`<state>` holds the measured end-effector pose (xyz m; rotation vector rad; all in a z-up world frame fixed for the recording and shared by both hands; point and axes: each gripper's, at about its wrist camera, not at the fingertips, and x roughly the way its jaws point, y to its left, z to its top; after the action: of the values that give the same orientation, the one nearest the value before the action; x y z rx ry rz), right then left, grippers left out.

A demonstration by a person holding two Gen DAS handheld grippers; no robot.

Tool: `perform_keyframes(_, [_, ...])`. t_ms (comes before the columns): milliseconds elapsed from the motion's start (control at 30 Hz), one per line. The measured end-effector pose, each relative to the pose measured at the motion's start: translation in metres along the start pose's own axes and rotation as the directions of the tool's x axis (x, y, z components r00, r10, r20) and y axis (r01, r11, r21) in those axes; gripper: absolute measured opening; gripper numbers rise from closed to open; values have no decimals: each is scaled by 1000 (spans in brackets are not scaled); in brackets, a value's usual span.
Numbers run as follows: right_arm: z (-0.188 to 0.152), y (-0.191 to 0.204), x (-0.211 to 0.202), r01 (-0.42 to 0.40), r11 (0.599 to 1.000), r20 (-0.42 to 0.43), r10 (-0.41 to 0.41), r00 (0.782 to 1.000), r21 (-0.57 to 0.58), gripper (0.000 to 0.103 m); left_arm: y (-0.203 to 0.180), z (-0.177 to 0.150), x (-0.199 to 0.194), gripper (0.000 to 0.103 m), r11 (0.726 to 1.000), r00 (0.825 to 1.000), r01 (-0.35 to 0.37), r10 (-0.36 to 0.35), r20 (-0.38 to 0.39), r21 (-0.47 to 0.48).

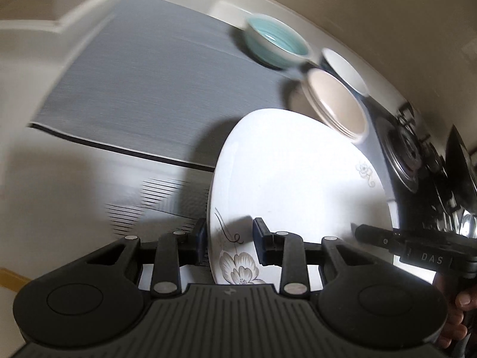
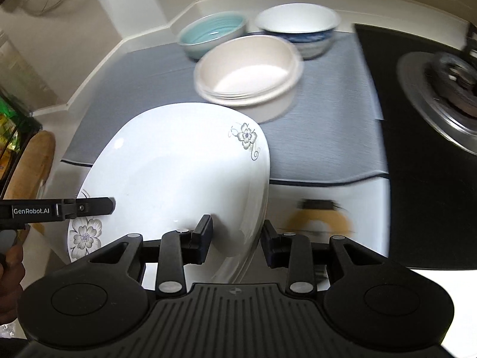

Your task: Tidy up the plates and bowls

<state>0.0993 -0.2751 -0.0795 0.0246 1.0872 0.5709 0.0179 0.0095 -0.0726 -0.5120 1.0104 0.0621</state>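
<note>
A large white glazed ceramic plate with grey flower decals (image 2: 179,179) is carried tilted above the grey ribbed mat (image 2: 322,137), nearer the cameras than the bowls. The left gripper (image 1: 229,240) straddles one rim beside a flower decal, and the right gripper (image 2: 237,237) straddles the opposite rim; each pair of jaws stands partly closed about the rim, one pad above the plate and one below. A small gap shows at the upper pad in both views, so whether the pads actually press on the plate cannot be told.

Handling, as a judgement: the plate is rigid, fairly heavy, smooth-glazed and therefore slippery, and it will chip or shatter if dropped. The raised rim at two opposite edges is the sensible hold, as it gives the pads an edge to bear on.

Beyond the plate on the mat stand a stack of cream bowls (image 2: 249,68), a teal-lined ribbed bowl (image 2: 213,32) and a blue-patterned white bowl (image 2: 298,25). A black gas hob (image 2: 441,83) lies to the right of the mat.

Legible writing: "GenRobot.AI" on the left gripper's finger in the right wrist view; "DAS" on the right gripper's body in the left wrist view.
</note>
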Motion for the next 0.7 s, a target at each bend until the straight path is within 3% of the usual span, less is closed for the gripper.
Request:
perform_keyframes(367, [44, 98, 64, -46, 998, -36, 44, 998, -52, 37, 102, 36, -30, 34, 993, 995, -64, 71, 68, -101])
perform_keyframes(700, [59, 155, 94, -45, 997, -30, 43, 999, -70, 39, 149, 55, -45, 34, 982, 987, -96, 115, 110, -163])
